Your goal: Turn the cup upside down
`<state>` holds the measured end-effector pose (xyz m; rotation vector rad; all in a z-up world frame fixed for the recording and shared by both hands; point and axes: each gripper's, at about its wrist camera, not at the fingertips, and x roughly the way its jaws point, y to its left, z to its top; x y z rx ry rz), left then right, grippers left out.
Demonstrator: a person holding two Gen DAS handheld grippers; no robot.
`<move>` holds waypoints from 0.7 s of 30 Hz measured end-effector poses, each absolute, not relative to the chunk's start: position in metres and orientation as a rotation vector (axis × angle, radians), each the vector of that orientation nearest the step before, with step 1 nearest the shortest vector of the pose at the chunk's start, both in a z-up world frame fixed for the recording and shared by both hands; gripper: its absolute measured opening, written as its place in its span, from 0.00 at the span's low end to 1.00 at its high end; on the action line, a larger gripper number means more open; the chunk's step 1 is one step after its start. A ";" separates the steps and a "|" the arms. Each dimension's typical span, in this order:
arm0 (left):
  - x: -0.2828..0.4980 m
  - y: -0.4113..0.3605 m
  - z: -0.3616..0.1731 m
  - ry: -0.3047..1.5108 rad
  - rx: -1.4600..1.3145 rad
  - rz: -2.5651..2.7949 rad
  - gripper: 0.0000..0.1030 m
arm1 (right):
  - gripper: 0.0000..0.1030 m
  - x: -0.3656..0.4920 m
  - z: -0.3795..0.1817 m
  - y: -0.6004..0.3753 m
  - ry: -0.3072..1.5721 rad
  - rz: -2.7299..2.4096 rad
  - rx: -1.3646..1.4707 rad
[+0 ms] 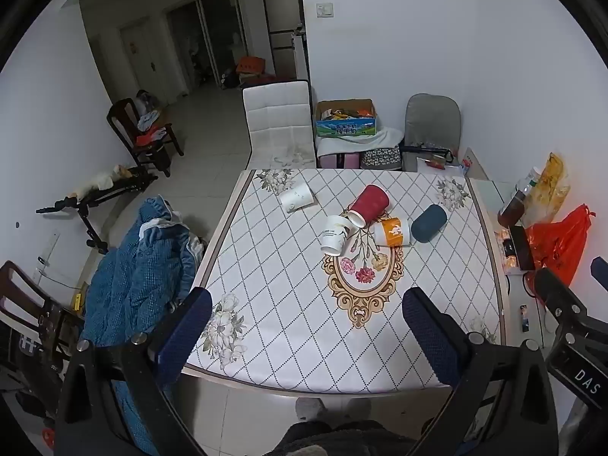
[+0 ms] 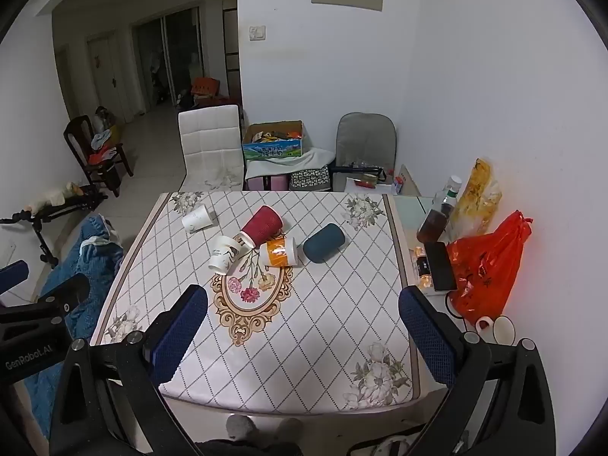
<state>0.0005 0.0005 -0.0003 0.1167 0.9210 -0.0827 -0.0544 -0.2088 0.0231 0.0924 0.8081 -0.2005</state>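
Several cups lie on their sides on the patterned table [image 1: 288, 323]. A red cup [image 1: 370, 203] [image 2: 262, 225] leans on a white printed cup [image 1: 334, 235] [image 2: 224, 254] and an orange-and-white cup [image 1: 393, 231] [image 2: 279, 252]. A dark teal cup [image 1: 428, 223] [image 2: 324, 243] lies to their right. A plain white cup [image 1: 297, 197] [image 2: 198, 218] lies at the far left. My left gripper [image 1: 307, 323] is open and empty above the near table edge. My right gripper [image 2: 304, 319] is open and empty, also short of the cups.
A side shelf at the right holds a red plastic bag [image 2: 490, 266], a phone [image 2: 440, 266], a bottle [image 2: 437, 216] and a mug [image 2: 497, 326]. A blue quilted cloth [image 1: 140, 266] lies left of the table. A white chair [image 1: 277, 125] and a cardboard box [image 1: 345, 117] stand behind it.
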 end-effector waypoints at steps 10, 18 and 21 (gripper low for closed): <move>0.000 0.000 0.000 0.915 0.120 -0.082 1.00 | 0.99 -0.057 0.023 -0.203 0.805 -0.203 0.083; 0.001 -0.002 0.001 0.909 0.121 -0.079 1.00 | 0.99 -0.059 0.027 -0.200 0.802 -0.198 0.090; 0.000 -0.005 0.005 0.908 0.119 -0.080 1.00 | 0.99 -0.061 0.029 -0.201 0.801 -0.191 0.102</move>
